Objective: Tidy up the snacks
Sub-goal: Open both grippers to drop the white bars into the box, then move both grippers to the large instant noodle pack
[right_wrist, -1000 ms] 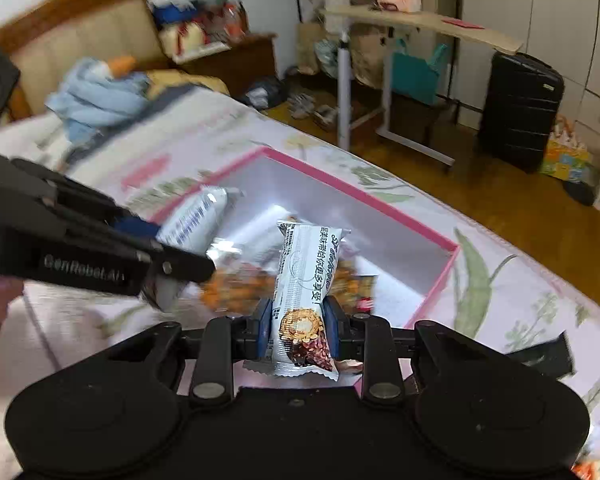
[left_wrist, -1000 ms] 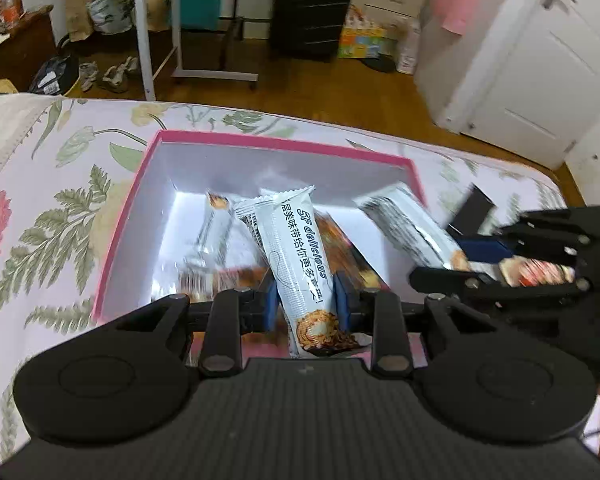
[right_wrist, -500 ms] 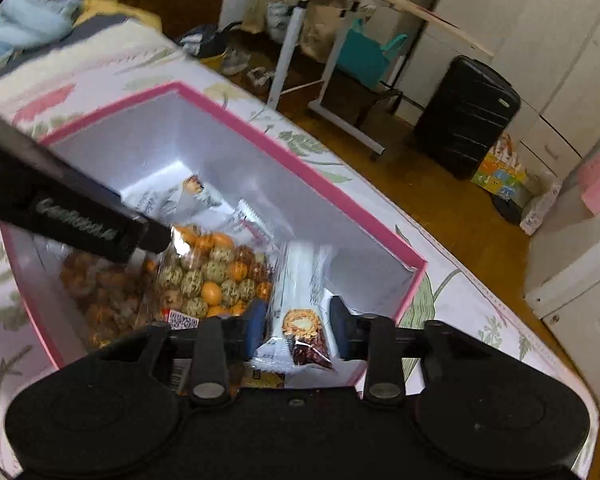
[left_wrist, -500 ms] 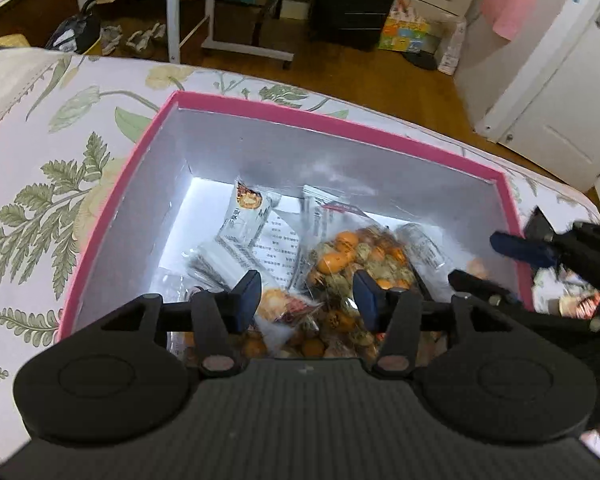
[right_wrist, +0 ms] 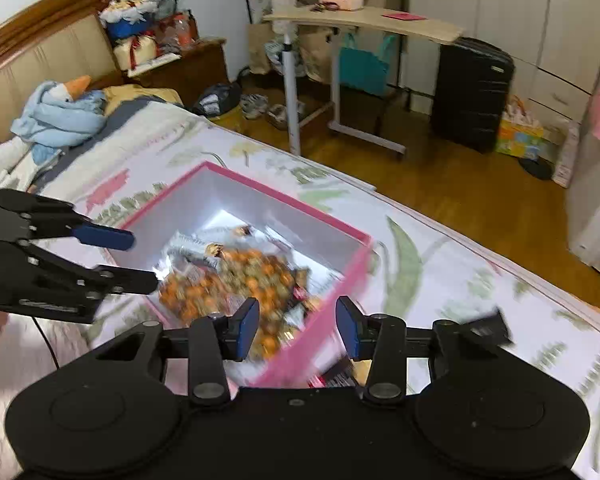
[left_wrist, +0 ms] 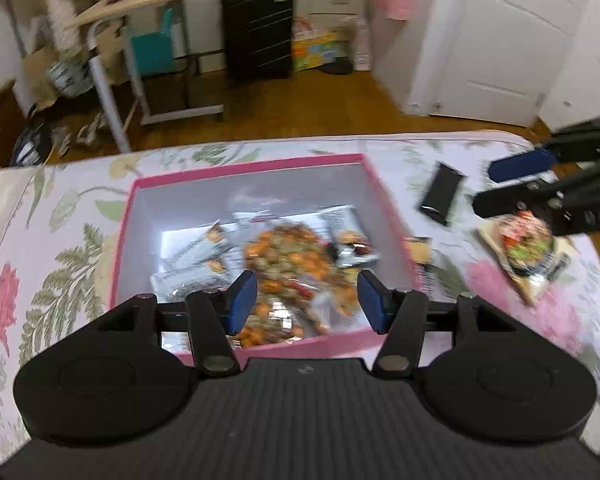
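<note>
A pink-rimmed box [left_wrist: 252, 164] [right_wrist: 284, 196] sits on the floral bedspread. It holds a bag of orange and green snacks [left_wrist: 288, 256] [right_wrist: 236, 276] and several white snack bars [left_wrist: 196, 248]. My left gripper [left_wrist: 306, 302] is open and empty above the box's near edge. My right gripper [right_wrist: 296, 328] is open and empty over the box's right corner; in the left wrist view it shows at the right [left_wrist: 512, 184]. A black packet [left_wrist: 440, 192] [right_wrist: 488, 328] and a colourful packet [left_wrist: 528, 248] lie on the bed right of the box.
A small orange packet [left_wrist: 418, 248] lies by the box's right wall. The bed's edge drops to a wooden floor [right_wrist: 460, 188]. A rolling desk [right_wrist: 364, 20], black suitcase [right_wrist: 472, 92] and white door [left_wrist: 500, 40] stand beyond. Blue clothes [right_wrist: 56, 116] lie near the headboard.
Both grippers let go of their white snack bars into the box and opened. Both have lifted and drawn back from the box; the right one has moved right.
</note>
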